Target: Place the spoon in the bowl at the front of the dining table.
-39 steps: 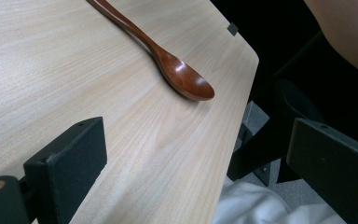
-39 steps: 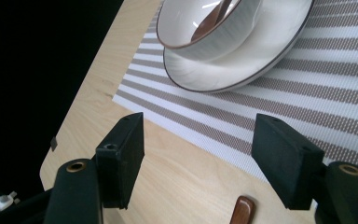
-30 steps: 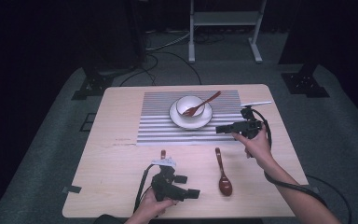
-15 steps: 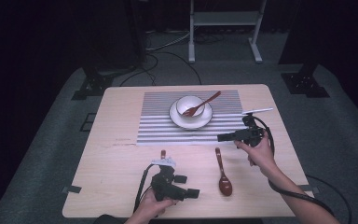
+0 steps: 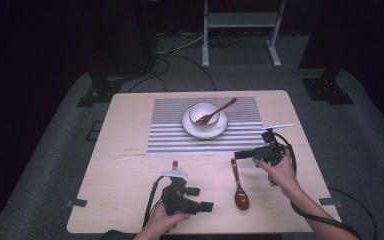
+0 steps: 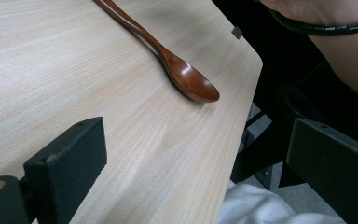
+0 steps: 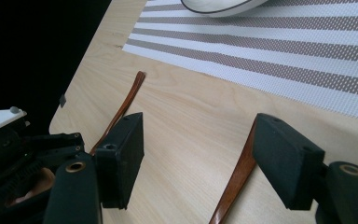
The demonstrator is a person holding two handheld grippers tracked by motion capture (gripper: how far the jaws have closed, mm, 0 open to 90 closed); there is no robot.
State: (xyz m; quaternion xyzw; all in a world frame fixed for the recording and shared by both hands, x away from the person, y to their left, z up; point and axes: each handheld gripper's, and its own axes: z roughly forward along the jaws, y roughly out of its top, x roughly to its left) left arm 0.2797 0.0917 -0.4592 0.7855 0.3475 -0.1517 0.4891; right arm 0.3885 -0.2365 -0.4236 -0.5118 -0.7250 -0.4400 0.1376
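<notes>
The right gripper [image 5: 237, 155] is held spread wide just above the brown spoon [image 5: 239, 185] on the table [image 5: 130, 165]. The left gripper [image 5: 210, 206] is spread too, with nothing pinched.

— What do we see nearest our right-hand tool?

— A wooden spoon [image 5: 239, 184], dark reddish-brown and glossy, lying flat on the bare pale wood of the table [image 5: 130, 165].

— How do we find it turned?

— Its oval bowl faces up and points toward our edge of the table; its slim, slightly curved handle runs away from us, ending just short of the striped placemat [image 5: 170, 135].
</notes>
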